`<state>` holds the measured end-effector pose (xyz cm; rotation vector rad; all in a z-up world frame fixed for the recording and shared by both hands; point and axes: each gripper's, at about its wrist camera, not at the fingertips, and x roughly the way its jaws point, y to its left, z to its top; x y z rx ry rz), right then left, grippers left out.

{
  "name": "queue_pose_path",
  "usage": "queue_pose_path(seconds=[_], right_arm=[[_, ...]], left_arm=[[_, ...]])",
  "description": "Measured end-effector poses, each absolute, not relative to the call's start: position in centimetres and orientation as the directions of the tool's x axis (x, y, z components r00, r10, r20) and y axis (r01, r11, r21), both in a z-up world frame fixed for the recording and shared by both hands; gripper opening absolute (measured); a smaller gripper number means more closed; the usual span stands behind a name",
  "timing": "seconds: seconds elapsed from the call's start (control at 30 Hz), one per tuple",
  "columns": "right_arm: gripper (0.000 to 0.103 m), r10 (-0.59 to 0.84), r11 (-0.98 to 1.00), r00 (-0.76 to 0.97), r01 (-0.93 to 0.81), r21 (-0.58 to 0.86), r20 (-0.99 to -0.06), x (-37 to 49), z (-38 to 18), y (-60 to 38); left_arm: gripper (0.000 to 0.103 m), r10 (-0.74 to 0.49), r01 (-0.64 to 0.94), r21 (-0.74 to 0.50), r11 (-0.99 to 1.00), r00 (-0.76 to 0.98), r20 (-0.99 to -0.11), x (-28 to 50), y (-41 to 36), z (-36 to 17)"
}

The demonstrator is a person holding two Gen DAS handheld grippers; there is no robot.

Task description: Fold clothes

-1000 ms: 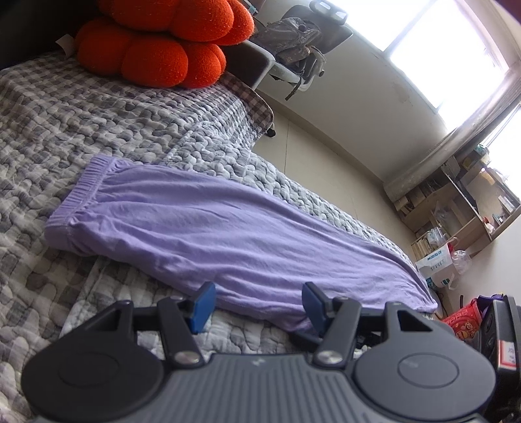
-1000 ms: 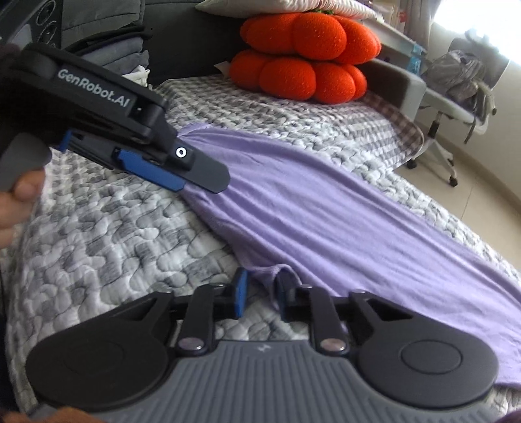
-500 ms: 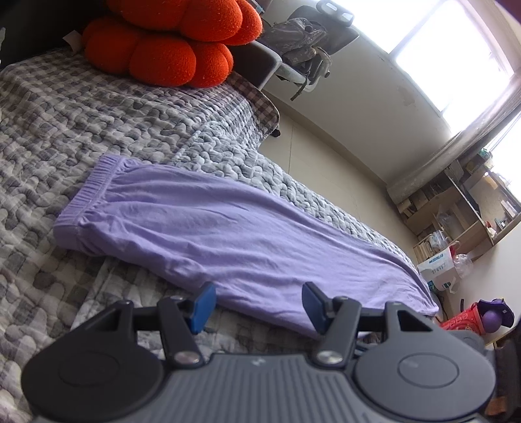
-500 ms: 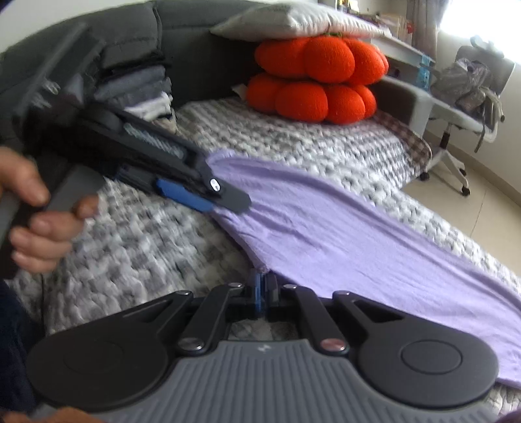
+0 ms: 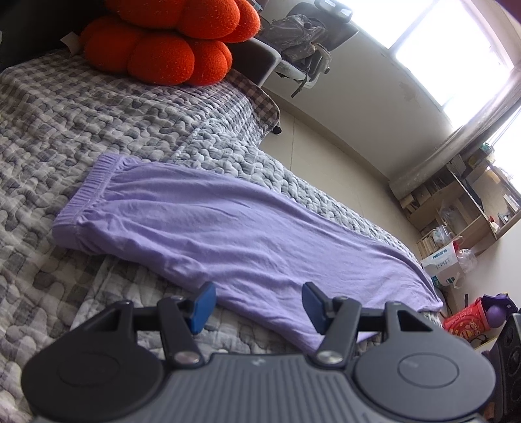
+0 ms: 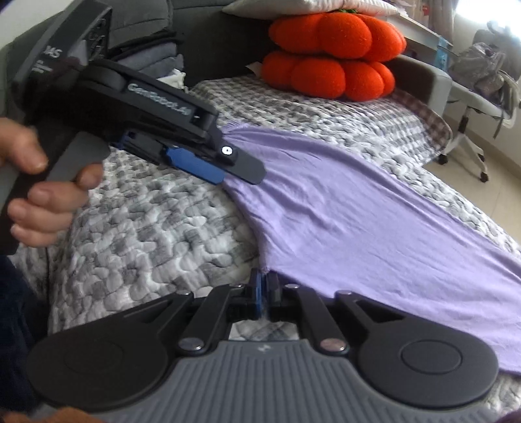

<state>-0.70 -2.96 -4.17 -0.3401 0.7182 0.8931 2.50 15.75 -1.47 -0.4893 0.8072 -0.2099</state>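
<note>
The purple trousers [image 5: 247, 234] lie flat across the quilted bed [image 5: 97, 130]. A second ago the right hand-held gripper [image 6: 264, 286] stood apart around their near edge; now it pinches that edge, jaws easing slightly open, so a fold looks ready to begin. The left hand-held gripper [image 5: 259, 304] stays spread above the cloth, holding nothing.

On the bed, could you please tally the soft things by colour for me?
Purple: 1, the trousers.
Orange: 2, the lower pumpkin cushion and the upper pumpkin cushion.
White: 1, the pillow on top of them.
Grey check: 1, the quilt.
Total: 5.
</note>
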Motion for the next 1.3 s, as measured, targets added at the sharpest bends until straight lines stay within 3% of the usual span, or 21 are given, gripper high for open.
queue_pose_path(seconds=[0.03,0.33,0.57,0.8,0.9,1.17,1.3], right_arm=[[0.014,0.589,0.593,0.414,-0.805,0.023,-0.694,-0.7,-4.1,-3.0],[0.014,0.572,0.671,0.455,-0.738,0.07,-0.682,0.5,-1.8,-8.1],[0.014,0.436,0.819,0.578,-0.573,0.037,-0.69,1.2,-0.5,-13.9],[0.014,0.28,0.857,0.575,-0.511,-0.069,-0.768,2.7,-3.3,-16.1],[0.014,0.254,0.858,0.603,-0.501,-0.112,-0.757,3.1,-4.6,-15.6],[0.014,0.216,0.887,0.689,-0.434,-0.155,-0.692,4.5,-4.8,-16.0],[0.014,0.216,0.906,0.702,-0.403,-0.129,-0.679,5.1,-4.6,-16.7]], left_arm=[[0.06,-0.361,-0.003,-0.494,0.869,0.678,-0.64,2.5,15.7,-1.5],[0.06,-0.424,0.081,-0.495,0.865,0.646,-0.635,1.5,13.7,-0.7],[0.06,-0.437,0.238,-0.371,0.898,0.59,-0.679,-0.4,8.0,-0.6],[0.059,-0.274,0.278,-0.125,0.952,0.601,-0.75,-0.1,3.9,-2.8],[0.057,-0.248,0.239,-0.121,0.963,0.626,-0.74,0.4,4.4,-2.8],[0.01,-0.234,0.184,-0.149,0.972,0.649,-0.724,0.4,5.1,-2.6],[0.006,-0.234,0.201,-0.133,0.97,0.646,-0.727,0.2,4.4,-2.6]])
